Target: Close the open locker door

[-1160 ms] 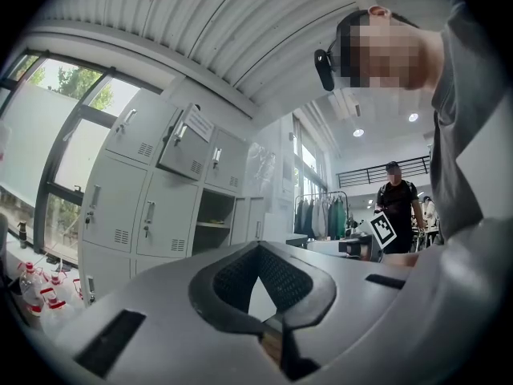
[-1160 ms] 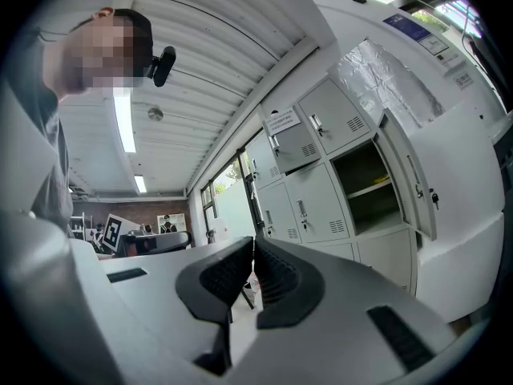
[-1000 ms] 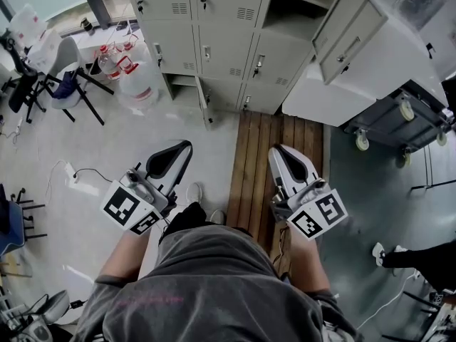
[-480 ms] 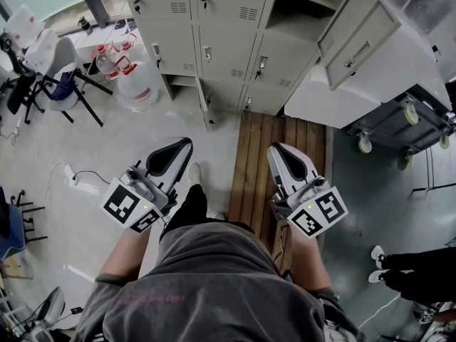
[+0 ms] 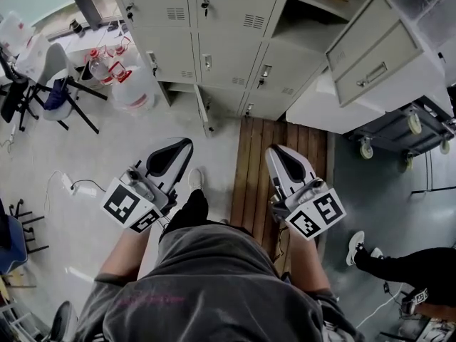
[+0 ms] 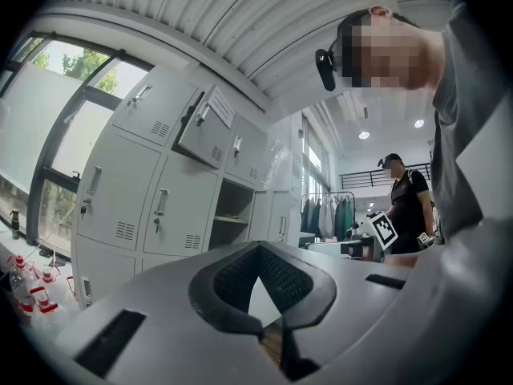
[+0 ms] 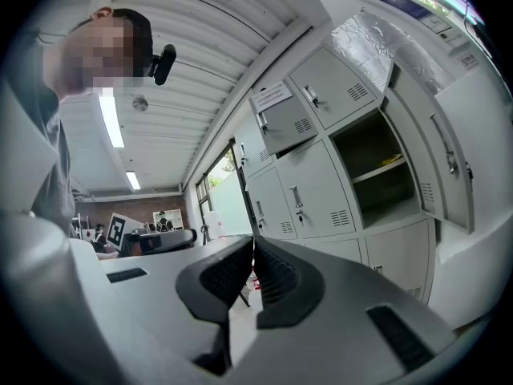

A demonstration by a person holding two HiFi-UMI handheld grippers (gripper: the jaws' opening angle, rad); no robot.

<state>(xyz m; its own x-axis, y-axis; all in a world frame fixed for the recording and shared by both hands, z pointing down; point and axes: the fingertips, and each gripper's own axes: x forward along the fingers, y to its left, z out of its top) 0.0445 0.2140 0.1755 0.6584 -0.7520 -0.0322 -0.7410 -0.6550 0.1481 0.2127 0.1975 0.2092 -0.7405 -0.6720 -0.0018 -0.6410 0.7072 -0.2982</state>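
A bank of grey lockers (image 5: 214, 41) stands ahead. One tall locker door (image 5: 374, 52) hangs wide open at the upper right, beside its open shelf compartment (image 5: 313, 9). The right gripper view shows the same door (image 7: 449, 167) and compartment (image 7: 385, 175). A small bottom door (image 5: 201, 109) is ajar, and an upper door (image 6: 204, 127) is ajar too. My left gripper (image 5: 187, 142) and right gripper (image 5: 271, 149) are held low in front of my body, well short of the lockers. Both are shut on nothing, with tips touching in the left gripper (image 6: 258, 247) and right gripper (image 7: 252, 243) views.
A wooden floor board (image 5: 271, 155) lies under my right gripper. Water jugs (image 5: 132, 84) and a chair (image 5: 53, 70) stand at the left. A wheeled cart (image 5: 399, 130) sits at the right. Another person's legs (image 5: 399, 269) are at the lower right.
The lockers have slid slightly lower and nearer in the head view. The person at the lower right has stepped further into view. Both grippers keep their pose.
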